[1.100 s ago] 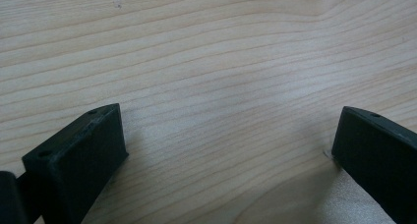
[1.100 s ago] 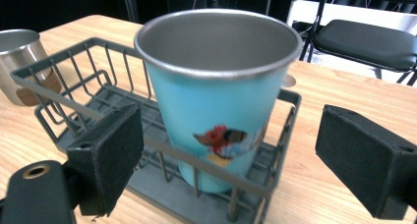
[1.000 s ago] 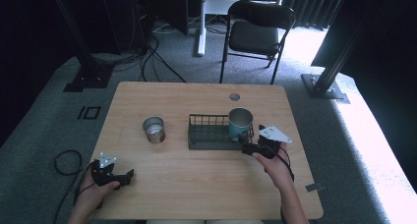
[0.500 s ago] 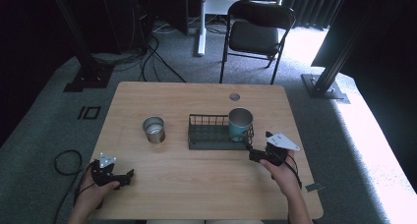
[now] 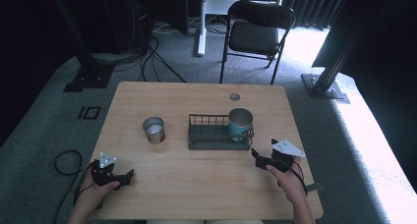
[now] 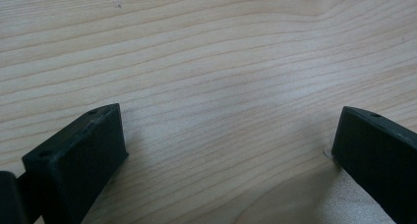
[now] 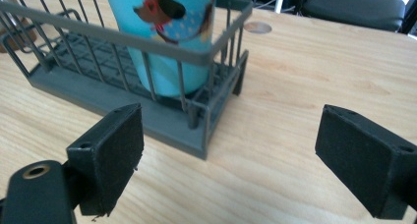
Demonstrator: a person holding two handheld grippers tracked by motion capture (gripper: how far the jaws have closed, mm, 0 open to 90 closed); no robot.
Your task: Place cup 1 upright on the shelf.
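Note:
A dark grey wire basket (image 5: 211, 135) stands mid-table, and a teal cup (image 5: 240, 125) with a cartoon print stands upright in its right end. Left of the basket, a small metal cup (image 5: 154, 129) rests on the wood. My right gripper (image 5: 256, 157) sits open just in front of the basket's right corner, clear of it. In the right gripper view the basket (image 7: 123, 98) and the teal cup (image 7: 162, 37) rise close ahead of that gripper (image 7: 231, 150), whose jaws are spread wide. My left gripper (image 5: 129, 177) lies open near the front left edge. Its own view shows the gripper (image 6: 228, 150) over bare wood.
The wooden table (image 5: 196, 184) has a round cable hole (image 5: 234, 97) behind the basket. A black folding chair (image 5: 260, 32) stands beyond the far edge. Metal stands and cables lie on the carpet around the table.
My right gripper has drawn back from the basket and cup toward the table's front edge, with its jaws empty. The left gripper has stayed in place.

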